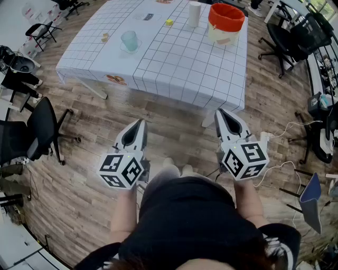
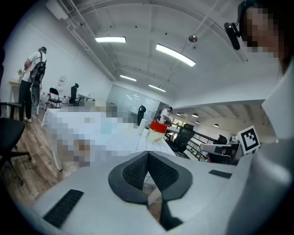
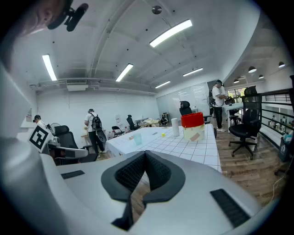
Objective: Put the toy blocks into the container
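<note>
The container (image 1: 226, 23), a pale tub with an orange-red top, stands at the far right of a table with a white grid cloth (image 1: 174, 63). It also shows in the left gripper view (image 2: 157, 128) and the right gripper view (image 3: 193, 126). A small yellow block (image 1: 169, 22) lies left of it, and a tan block (image 1: 105, 37) lies near the table's left edge. My left gripper (image 1: 140, 123) and right gripper (image 1: 221, 112) hang over the wooden floor, short of the table's near edge. Both are shut and hold nothing, as the left gripper (image 2: 148, 155) and the right gripper (image 3: 145, 155) show.
A translucent cup (image 1: 129, 40) and a white cylinder (image 1: 194, 13) also stand on the table. A black office chair (image 1: 39, 126) is at my left and another (image 1: 288, 37) beside the table's right. Cables (image 1: 288, 129) run over the floor at right. People stand in the background.
</note>
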The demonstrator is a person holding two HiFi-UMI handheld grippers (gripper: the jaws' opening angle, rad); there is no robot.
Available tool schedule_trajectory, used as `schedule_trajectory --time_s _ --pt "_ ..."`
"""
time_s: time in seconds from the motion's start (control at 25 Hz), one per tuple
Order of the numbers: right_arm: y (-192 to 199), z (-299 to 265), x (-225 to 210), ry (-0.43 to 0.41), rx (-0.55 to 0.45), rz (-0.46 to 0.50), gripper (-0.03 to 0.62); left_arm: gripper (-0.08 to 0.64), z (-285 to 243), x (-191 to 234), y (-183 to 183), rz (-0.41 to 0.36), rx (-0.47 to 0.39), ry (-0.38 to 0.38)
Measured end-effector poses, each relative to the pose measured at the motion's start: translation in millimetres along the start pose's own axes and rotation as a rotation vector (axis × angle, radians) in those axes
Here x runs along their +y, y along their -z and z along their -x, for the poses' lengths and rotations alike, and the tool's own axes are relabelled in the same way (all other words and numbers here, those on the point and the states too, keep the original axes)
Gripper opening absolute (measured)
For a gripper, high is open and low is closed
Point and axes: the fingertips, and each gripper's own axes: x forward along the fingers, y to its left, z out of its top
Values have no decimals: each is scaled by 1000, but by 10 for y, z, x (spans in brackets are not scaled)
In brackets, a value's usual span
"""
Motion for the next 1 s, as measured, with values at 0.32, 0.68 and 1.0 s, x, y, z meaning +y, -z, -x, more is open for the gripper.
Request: schedule_trajectory --time_s 0.32,0.68,1.0 --pt "-23 -258 204 3 29 -30 15 26 -20 298 -138 17 -8 10" --pt "-40 -639 547 -25 60 -13 15 25 -68 616 -251 106 12 110" --pt "-36 -847 640 5 86 -18 15 26 -171 930 -290 45 36 72"
